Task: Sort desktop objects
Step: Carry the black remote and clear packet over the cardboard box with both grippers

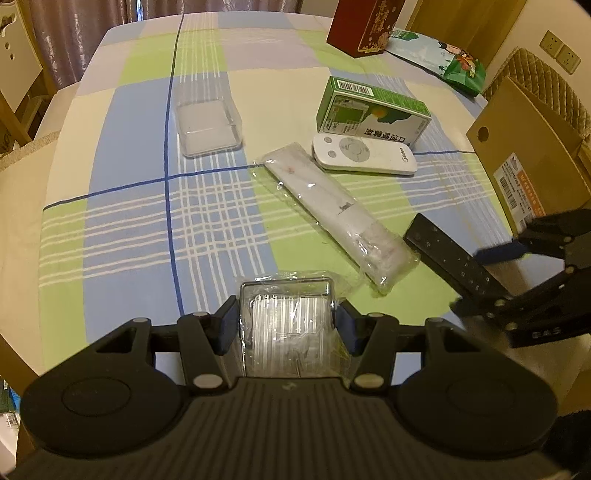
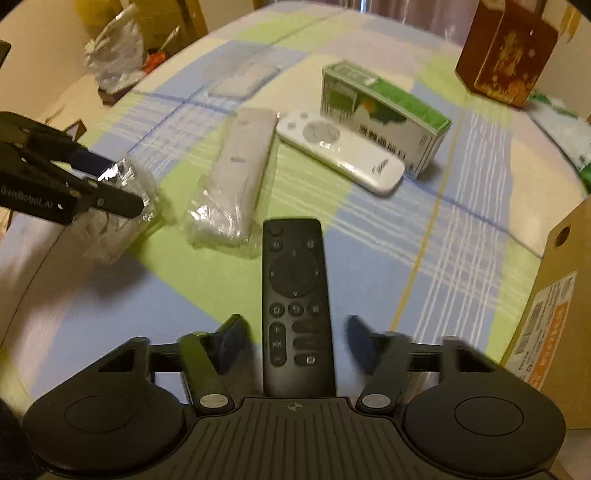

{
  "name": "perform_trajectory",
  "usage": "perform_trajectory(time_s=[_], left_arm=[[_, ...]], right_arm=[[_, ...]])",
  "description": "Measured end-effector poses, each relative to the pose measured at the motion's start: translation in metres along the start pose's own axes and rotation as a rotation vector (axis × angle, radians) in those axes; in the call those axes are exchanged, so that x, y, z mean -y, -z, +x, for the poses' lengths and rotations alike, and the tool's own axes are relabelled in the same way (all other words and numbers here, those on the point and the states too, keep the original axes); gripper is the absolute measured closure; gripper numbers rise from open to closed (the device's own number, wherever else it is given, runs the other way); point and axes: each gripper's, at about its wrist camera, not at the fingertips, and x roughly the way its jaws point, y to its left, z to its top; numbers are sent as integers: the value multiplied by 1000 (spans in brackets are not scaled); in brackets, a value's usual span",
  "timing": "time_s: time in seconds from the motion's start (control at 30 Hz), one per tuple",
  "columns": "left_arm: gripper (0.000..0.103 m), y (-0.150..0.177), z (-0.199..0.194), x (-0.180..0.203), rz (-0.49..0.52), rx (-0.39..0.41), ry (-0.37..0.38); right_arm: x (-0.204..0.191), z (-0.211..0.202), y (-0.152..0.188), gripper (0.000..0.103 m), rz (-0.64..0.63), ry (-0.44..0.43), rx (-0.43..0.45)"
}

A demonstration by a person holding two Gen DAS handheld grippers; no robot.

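- On the checked tablecloth [image 1: 129,221], the left gripper [image 1: 286,325] has its blue pads pressed against both sides of a small clear box [image 1: 286,325] wrapped in crinkled film, holding it at the near edge of the table.
- From the right wrist view the same wrapped box [image 2: 122,206] shows at the left, clamped in the left gripper's fingers.
- The right gripper [image 2: 295,343] straddles a black remote [image 2: 295,295] that lies lengthwise between its fingers; the pads stand apart from the remote's sides with a gap on each, so the jaws are wide and not gripping.
- Just beyond the black remote lies a long white remote in a plastic bag [image 1: 332,210], set diagonally on the cloth.
- A bare white remote [image 1: 364,155] lies past it, touching or just beside a green and white carton [image 1: 369,110].
- An empty clear plastic tray [image 1: 207,125] sits well apart, farther left on the cloth.
- A dark red box [image 1: 364,26] stands at the far edge, and a brown cardboard box [image 1: 524,147] with a shipping label stands at the right.
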Motion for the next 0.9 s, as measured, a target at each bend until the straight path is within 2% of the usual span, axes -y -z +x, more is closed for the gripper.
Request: perform_trajectory(time_s=[0.13, 0.33, 0.5, 0.67, 0.9], left_arm=[[53, 1, 2, 5, 9, 5, -16], [54, 3, -3, 16, 26, 0, -26], [54, 4, -13, 29, 45, 6, -32], [54, -4, -37, 50, 75, 67, -26], [54, -26, -67, 91, 129, 149, -20]], right_arm=[[-3, -2, 6, 65, 15, 2, 4], [5, -28, 18, 65, 122, -92, 1], [15, -67, 18, 65, 196, -164, 79], [28, -103, 19, 65, 254, -211, 173], [57, -147, 28, 65, 321, -220, 262]])
